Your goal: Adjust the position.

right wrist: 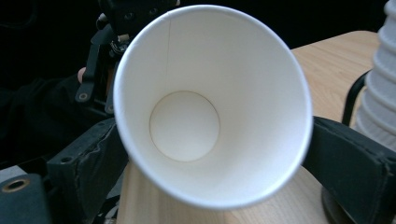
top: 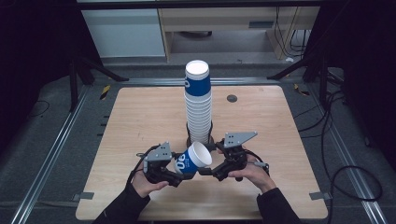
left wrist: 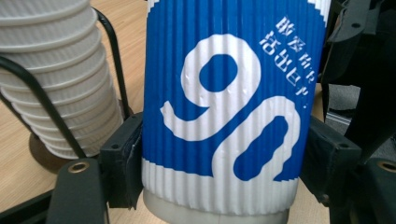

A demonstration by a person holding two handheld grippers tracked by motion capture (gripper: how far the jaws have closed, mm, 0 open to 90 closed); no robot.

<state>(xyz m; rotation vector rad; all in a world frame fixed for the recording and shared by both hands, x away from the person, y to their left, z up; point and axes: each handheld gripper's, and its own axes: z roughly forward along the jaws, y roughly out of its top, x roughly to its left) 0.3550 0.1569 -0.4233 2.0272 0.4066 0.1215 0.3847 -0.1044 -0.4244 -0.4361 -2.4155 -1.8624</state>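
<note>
While lying tilted on its side just in front of the cup stack (top: 198, 100), the blue-and-white paper cup (top: 192, 160) is hovering above the wooden table (top: 140, 116). Left gripper (top: 176, 171) is pinching the cup's ribbed wall. Right gripper (top: 208, 171) is bracketing the rim with jaws spread wide; whether they are touching it cannot be told. Black wire holder (left wrist: 35, 88) is flanking the stack.

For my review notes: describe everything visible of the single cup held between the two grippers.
The cup is ribbed blue paper with white bands, a large white printed figure and a plain white inside. It lies tipped sideways above the table, mouth toward the right gripper, whose jaws flank its rim. The left gripper clamps its lower body. It is empty.
</note>
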